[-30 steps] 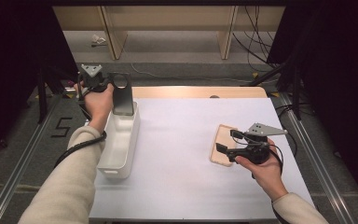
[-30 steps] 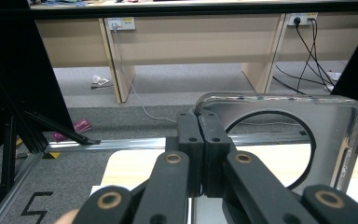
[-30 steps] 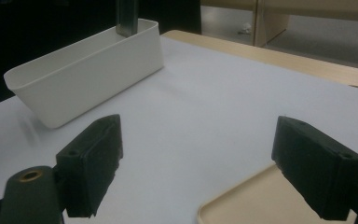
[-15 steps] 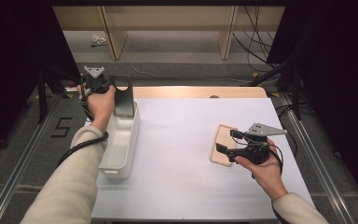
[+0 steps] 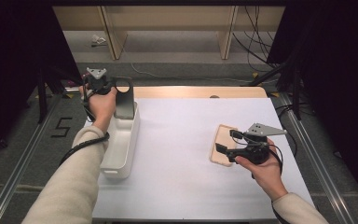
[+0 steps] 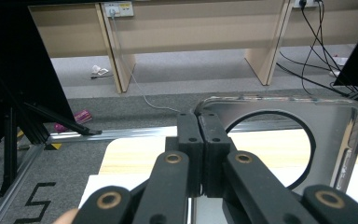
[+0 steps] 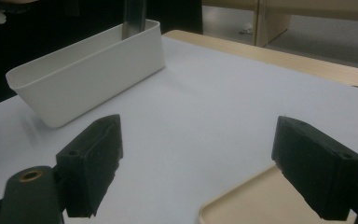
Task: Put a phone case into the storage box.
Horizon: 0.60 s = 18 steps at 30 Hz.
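At ten o'clock, over the long white plastic bin [image 5: 121, 140], my left gripper [image 5: 115, 91] clamps the thin, stiff, slippery clear phone case [image 5: 124, 98] by its edge; right gripper [image 5: 227, 142] hovers spread over the beige case [image 5: 221, 150].

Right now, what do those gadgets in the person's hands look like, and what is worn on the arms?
Each hand carries a black gripper, the left gripper and the right gripper, with two blocky black jaws on arms with brass-coloured pivots. A grey three-cornered plate tops each, and a black cable trails back. The sleeves are beige.
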Available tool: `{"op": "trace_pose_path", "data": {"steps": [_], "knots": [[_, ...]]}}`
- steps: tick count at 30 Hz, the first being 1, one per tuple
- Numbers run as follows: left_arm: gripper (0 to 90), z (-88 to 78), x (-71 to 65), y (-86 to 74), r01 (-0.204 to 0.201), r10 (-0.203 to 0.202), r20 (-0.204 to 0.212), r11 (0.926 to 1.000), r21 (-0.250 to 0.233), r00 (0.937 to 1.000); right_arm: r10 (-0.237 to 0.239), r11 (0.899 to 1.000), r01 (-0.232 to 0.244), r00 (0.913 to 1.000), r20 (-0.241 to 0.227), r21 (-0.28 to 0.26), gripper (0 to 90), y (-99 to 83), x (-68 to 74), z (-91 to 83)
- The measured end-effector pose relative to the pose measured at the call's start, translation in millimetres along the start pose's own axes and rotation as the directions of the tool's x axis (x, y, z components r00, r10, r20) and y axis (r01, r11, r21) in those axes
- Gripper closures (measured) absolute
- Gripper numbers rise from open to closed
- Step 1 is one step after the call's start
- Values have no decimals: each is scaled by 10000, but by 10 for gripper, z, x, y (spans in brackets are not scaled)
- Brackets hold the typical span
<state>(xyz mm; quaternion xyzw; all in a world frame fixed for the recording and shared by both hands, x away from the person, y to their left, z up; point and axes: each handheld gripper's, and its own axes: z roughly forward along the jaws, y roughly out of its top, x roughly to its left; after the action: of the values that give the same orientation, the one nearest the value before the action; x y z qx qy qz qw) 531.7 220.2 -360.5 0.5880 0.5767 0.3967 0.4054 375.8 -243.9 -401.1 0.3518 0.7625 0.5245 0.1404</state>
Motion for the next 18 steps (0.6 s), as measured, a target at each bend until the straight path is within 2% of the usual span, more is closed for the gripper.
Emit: {"op": "trace_pose_path", "data": {"steps": [18], "knots": [[887,84,13,-114,-118,117,13,9994,328,9999,17,10000,-17,10000,-16,-7,171,-1,-1,0]]}}
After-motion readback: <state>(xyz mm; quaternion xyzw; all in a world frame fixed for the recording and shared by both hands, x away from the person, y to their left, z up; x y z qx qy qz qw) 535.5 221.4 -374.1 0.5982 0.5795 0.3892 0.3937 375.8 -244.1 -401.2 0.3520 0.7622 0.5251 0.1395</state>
